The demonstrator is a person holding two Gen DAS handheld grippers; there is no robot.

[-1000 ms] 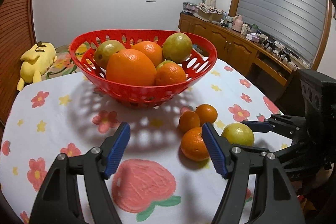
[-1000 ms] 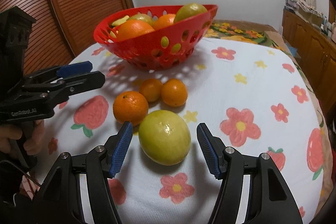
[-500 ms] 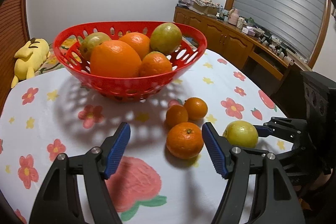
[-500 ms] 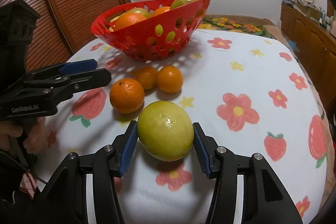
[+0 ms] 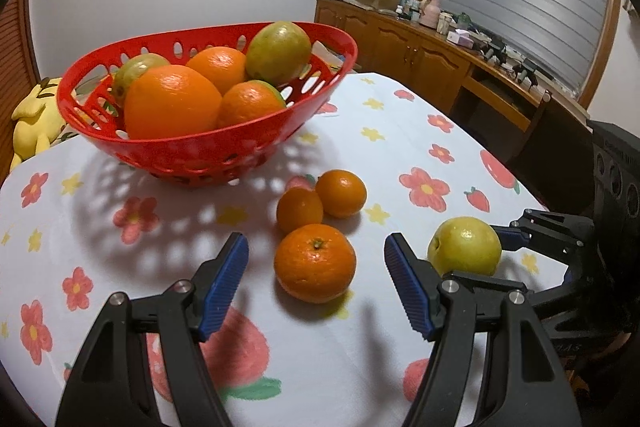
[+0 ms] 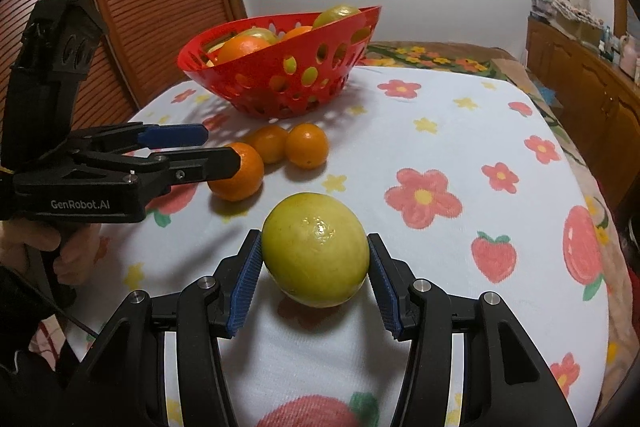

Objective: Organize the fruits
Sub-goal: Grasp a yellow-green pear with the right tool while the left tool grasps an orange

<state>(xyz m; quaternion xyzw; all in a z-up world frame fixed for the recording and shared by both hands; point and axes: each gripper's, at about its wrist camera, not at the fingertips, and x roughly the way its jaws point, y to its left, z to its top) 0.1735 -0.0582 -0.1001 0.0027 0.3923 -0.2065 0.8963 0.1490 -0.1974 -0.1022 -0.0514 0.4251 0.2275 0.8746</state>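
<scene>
Right gripper [image 6: 315, 281] clamped on yellow-green fruit [image 6: 315, 249], left gripper [image 5: 316, 285] held apart around orange [image 5: 315, 262], red basket [image 5: 208, 147] filled, flowered bench [image 5: 400, 131].

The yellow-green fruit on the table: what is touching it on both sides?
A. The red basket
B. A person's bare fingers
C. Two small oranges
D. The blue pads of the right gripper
D: the right gripper has its blue pads pressed on both sides of the yellow-green fruit.
</scene>
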